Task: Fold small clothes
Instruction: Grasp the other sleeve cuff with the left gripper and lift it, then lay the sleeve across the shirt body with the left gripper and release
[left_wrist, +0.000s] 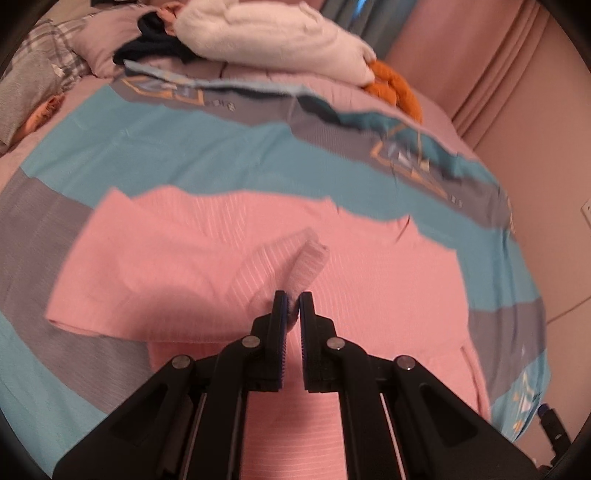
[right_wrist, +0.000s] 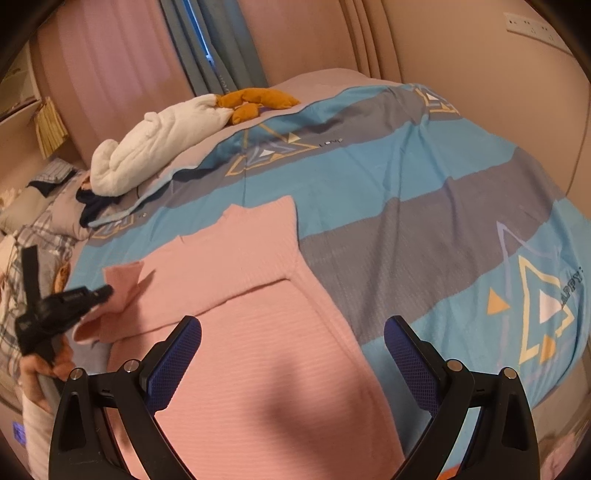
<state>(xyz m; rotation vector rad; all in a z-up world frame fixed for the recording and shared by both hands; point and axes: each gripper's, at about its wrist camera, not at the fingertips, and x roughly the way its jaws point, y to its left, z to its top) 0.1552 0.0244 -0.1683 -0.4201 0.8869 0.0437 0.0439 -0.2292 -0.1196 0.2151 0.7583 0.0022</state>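
Note:
A pink ribbed sweater (left_wrist: 207, 254) lies flat on the bed; it also shows in the right wrist view (right_wrist: 258, 332). My left gripper (left_wrist: 291, 301) is shut on the sweater's sleeve cuff (left_wrist: 306, 262) and holds it lifted over the sweater's body. In the right wrist view the left gripper (right_wrist: 105, 291) shows at the left edge, pinching the sleeve (right_wrist: 122, 280). My right gripper (right_wrist: 291, 332) is open and empty, hovering over the sweater's lower body.
A blue and grey striped bedcover (right_wrist: 424, 192) lies under the sweater. A white fleece blanket (right_wrist: 159, 144), an orange garment (right_wrist: 255, 99) and dark clothes (left_wrist: 155, 40) are piled at the bed's far side. Padded pink wall (right_wrist: 461, 40) borders the bed.

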